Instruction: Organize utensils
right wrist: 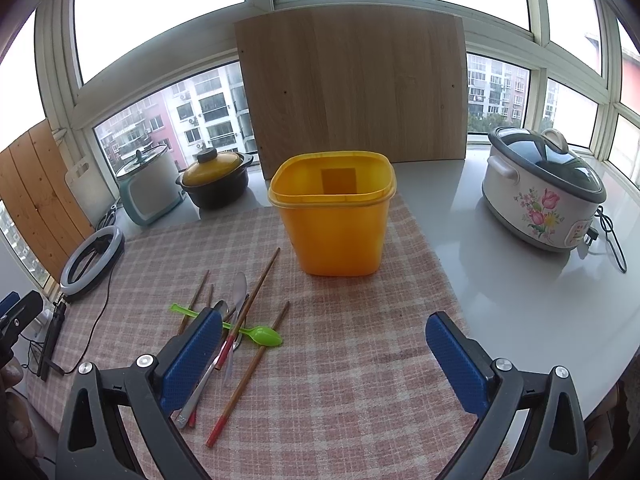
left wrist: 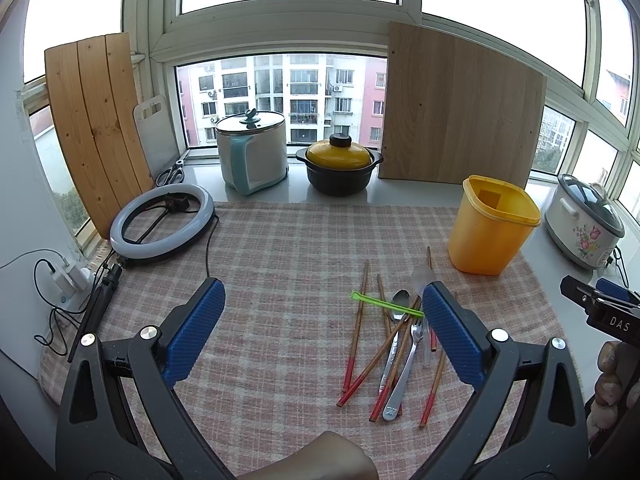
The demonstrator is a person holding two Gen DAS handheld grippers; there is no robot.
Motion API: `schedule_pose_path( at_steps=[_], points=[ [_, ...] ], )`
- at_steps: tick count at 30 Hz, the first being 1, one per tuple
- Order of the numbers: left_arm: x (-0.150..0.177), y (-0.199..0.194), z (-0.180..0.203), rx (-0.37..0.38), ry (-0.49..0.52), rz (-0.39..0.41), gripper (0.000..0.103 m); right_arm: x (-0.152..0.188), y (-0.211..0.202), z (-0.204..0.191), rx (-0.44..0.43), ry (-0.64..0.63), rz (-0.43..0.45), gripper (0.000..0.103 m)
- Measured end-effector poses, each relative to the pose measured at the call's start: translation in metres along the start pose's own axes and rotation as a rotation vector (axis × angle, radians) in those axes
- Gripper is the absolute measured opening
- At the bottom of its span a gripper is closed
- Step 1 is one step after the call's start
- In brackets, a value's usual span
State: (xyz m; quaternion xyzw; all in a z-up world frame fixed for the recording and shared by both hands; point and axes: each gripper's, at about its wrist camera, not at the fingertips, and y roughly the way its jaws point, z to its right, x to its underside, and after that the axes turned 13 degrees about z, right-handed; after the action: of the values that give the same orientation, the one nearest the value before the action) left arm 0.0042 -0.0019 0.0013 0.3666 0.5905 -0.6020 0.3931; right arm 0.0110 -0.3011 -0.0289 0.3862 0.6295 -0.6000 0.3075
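A loose pile of utensils lies on the checked cloth (left wrist: 288,264): several red-tipped wooden chopsticks (left wrist: 356,336), a metal spoon (left wrist: 400,304), a metal fork (left wrist: 408,364), a clear plastic spoon (left wrist: 422,278) and a green plastic spoon (right wrist: 260,335). An empty yellow tub (right wrist: 336,216) stands upright beyond the pile; it also shows in the left wrist view (left wrist: 490,226). My left gripper (left wrist: 322,300) is open and empty, left of the pile. My right gripper (right wrist: 324,332) is open and empty, in front of the tub, with the pile by its left finger (right wrist: 192,356).
A ring light (left wrist: 162,222) with its cable lies at the cloth's left. A kettle pot (left wrist: 254,152), a yellow-lidded casserole (left wrist: 340,164), wooden boards (left wrist: 460,104) and a flowered rice cooker (right wrist: 544,188) stand along the window ledge. Bare grey counter (right wrist: 500,288) lies right of the cloth.
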Motion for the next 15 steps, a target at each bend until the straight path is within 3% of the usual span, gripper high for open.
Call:
schedule_pose_path(
  at_steps=[15],
  points=[
    [-0.001,0.0027,0.0031,0.002,-0.001,-0.001,0.101,0.0012,0.0014,-0.001,0.0,0.003,-0.013,0.103]
  ],
)
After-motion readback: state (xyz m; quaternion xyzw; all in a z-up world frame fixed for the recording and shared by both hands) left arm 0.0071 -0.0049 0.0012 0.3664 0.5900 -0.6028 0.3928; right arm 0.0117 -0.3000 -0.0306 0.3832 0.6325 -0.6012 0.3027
